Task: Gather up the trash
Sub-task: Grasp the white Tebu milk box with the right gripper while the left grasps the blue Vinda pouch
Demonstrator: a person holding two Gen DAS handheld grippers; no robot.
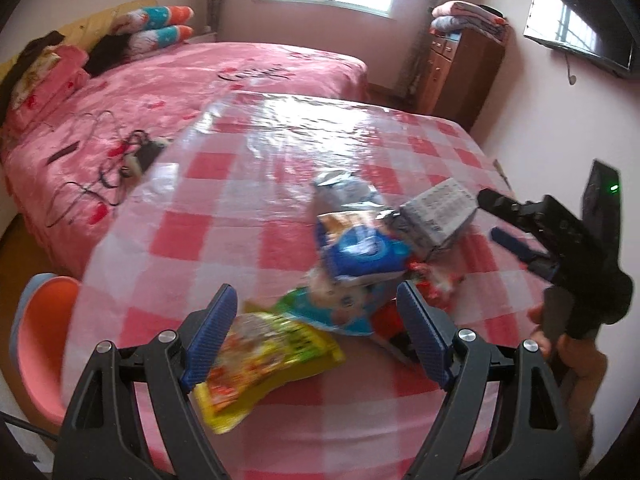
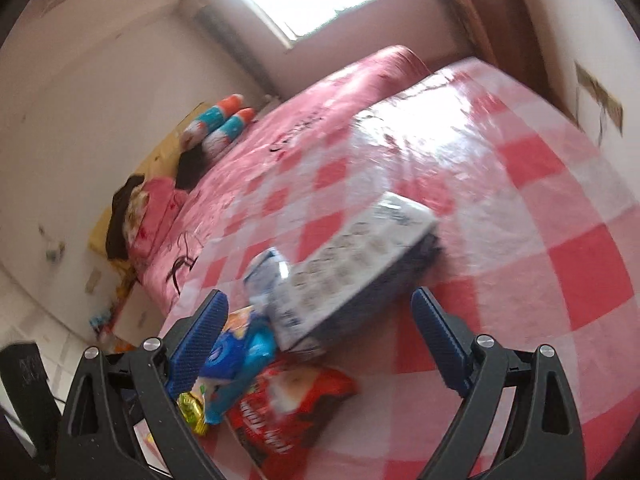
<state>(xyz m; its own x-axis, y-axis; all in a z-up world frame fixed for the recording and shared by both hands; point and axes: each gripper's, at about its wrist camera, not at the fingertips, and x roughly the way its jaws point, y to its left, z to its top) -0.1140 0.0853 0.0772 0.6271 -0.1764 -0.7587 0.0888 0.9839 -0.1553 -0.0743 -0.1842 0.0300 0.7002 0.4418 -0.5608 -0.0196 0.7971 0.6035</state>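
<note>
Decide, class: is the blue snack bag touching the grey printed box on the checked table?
Touching. In the left wrist view the blue snack bag overlaps the lower corner of the grey printed box; the right wrist view likewise shows no gap between them.

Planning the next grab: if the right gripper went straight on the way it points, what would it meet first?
Probably the grey-and-white printed box, which lies straight ahead between the open jaws of the right gripper. The red snack bag sits lower and nearer; depth is unclear.
</note>
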